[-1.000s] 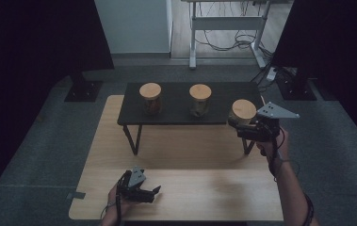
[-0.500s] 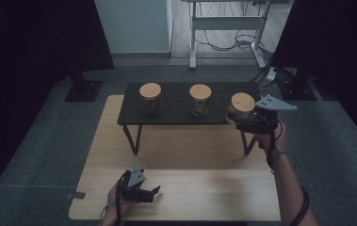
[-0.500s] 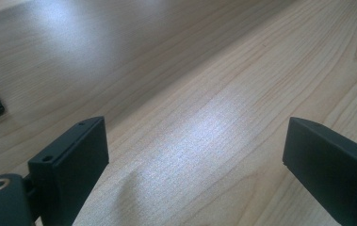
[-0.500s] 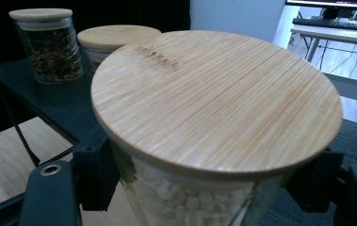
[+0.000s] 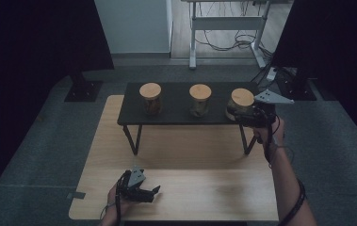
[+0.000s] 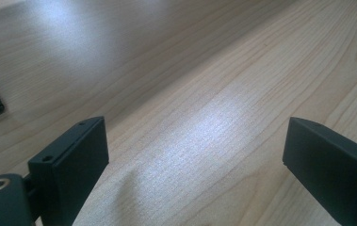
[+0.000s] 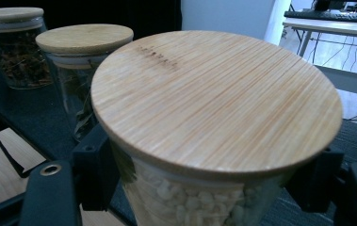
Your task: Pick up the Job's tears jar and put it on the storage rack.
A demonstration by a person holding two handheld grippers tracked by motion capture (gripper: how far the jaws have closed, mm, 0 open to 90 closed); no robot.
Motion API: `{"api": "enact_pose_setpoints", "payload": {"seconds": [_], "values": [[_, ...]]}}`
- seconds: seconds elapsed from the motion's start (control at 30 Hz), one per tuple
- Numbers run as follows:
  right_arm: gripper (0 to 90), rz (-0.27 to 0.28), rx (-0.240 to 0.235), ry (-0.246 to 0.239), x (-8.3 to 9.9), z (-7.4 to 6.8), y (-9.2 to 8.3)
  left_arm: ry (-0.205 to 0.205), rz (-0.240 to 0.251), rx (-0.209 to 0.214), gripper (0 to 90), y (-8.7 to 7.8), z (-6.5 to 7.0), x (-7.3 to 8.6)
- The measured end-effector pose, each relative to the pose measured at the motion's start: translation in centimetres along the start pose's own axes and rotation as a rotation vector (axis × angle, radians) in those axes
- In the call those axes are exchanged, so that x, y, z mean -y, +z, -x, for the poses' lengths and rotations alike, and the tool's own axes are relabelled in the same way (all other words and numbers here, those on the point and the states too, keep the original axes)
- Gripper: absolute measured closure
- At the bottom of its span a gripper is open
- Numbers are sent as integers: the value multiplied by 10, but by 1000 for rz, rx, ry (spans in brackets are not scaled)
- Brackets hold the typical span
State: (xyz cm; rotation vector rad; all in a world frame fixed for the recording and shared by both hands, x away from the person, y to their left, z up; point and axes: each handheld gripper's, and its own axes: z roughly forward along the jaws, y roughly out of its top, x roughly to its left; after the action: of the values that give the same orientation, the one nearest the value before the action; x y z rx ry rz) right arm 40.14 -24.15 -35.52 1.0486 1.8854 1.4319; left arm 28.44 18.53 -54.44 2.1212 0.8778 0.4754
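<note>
A: Start close in. What is the left gripper (image 5: pixel 153 190) doing?

B: It sits low at the near edge of the table (image 5: pixel 204 188), jaws spread wide with nothing but bare wood between them. I'd say it is parked there to keep out of the way.

A: And the right gripper (image 5: pixel 236 114)?

B: Its jaws are clamped on the jar (image 7: pixel 214 141) from both sides, just under the lid (image 7: pixel 216 96), on the glass. Gripping below the rim probably keeps the wooden lid from popping off and lets the jar ride upright.

A: Where is that jar?

B: At the right end of the shelf (image 5: pixel 176 115), the small black stand at the far side of the table. I can't tell whether its base touches the shelf or is just off it. It holds pale, pebble-like bits.

A: Beyond it?

B: The mid jar (image 5: pixel 200 100) and far jar (image 5: pixel 150 98) stand in a row along the shelf, well apart, with darker contents.

A: Any writing?

B: A faint dark mark on the lid, too blurred to read. No labels on the glass.
</note>
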Motion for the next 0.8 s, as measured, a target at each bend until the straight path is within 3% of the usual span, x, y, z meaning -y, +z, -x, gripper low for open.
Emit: {"api": "enact_pose_setpoints", "payload": {"seconds": [0.5,0.8], "values": [[248,-16,33,1,-5,0,19,-2,2,0,73,-1,-1,0],[248,-55,79,17,1,5,30,-2,2,0,73,-1,-1,0]]}}
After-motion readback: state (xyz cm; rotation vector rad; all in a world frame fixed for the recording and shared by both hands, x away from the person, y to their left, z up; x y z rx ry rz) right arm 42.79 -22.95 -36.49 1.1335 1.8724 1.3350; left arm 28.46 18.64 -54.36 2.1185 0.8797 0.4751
